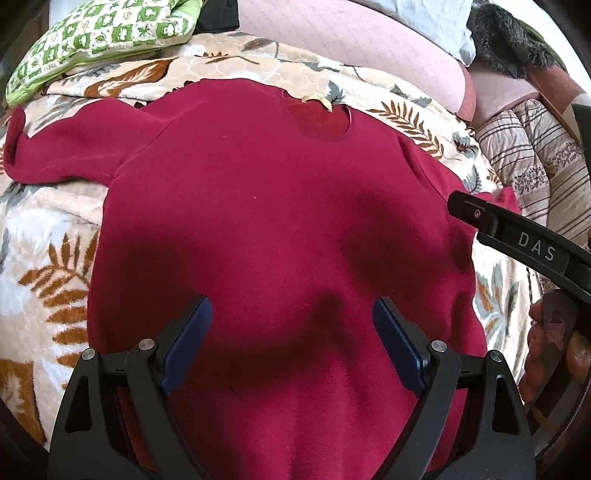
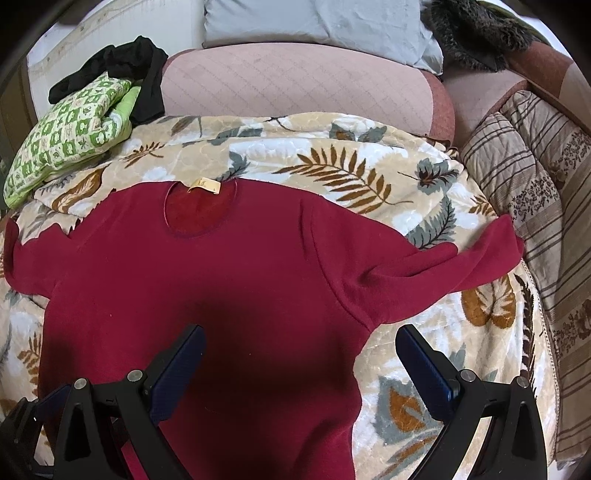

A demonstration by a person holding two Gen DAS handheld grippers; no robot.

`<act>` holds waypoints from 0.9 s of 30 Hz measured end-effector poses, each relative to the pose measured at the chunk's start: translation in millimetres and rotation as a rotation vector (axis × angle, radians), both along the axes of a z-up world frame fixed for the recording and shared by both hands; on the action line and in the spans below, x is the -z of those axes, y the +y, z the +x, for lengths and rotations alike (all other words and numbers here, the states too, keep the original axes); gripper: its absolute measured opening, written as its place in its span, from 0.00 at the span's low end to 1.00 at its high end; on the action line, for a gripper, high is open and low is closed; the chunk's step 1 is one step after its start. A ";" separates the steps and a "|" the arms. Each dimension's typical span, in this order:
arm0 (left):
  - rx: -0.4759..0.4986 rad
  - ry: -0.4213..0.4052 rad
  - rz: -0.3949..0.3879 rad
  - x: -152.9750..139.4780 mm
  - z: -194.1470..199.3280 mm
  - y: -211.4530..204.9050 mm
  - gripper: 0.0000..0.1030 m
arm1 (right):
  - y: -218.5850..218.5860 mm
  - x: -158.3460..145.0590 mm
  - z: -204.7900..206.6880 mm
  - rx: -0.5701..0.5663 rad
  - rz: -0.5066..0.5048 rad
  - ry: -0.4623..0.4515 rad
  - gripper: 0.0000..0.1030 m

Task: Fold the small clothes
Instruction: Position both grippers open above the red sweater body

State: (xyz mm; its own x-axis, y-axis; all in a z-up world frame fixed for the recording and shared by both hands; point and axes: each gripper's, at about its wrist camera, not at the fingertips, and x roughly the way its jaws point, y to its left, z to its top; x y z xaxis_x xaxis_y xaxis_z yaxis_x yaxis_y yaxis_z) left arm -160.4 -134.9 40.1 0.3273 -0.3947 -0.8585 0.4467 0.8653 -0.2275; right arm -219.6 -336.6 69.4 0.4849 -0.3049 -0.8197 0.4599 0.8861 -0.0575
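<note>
A dark red long-sleeved top (image 1: 258,229) lies flat and face up on a leaf-patterned blanket (image 1: 40,258), neck hole (image 1: 325,123) and tan label away from me, both sleeves spread out. My left gripper (image 1: 291,332) hovers open over the lower body of the top, nothing between its blue pads. In the right wrist view the same top (image 2: 192,280) fills the left and middle, its right sleeve (image 2: 461,258) reaching toward the blanket's edge. My right gripper (image 2: 299,365) stands open above the top's right side edge, empty. In the left wrist view the right gripper shows as a black bar marked DAS.
A green-and-white patterned cushion (image 2: 70,136) with a black garment (image 2: 125,70) on it sits at the far left. A pink quilted cushion (image 2: 295,85) and grey pillow (image 2: 314,22) lie behind. A striped brown quilt (image 2: 543,192) hangs at the right. A hand (image 1: 550,339) holds the right gripper.
</note>
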 end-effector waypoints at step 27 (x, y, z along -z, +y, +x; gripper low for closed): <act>-0.145 -0.177 0.146 -29.4 44.1 31.1 0.86 | 9.5 6.7 -1.5 -0.049 0.066 -0.026 0.99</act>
State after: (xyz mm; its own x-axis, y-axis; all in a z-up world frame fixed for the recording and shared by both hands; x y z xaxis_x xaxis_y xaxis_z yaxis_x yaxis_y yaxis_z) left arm -116.3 -103.8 69.5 0.5213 -0.2090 -0.8274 0.3377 0.9409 -0.0250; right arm -221.0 -327.1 62.7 0.5191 -0.2262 -0.8242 0.4169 0.9088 0.0132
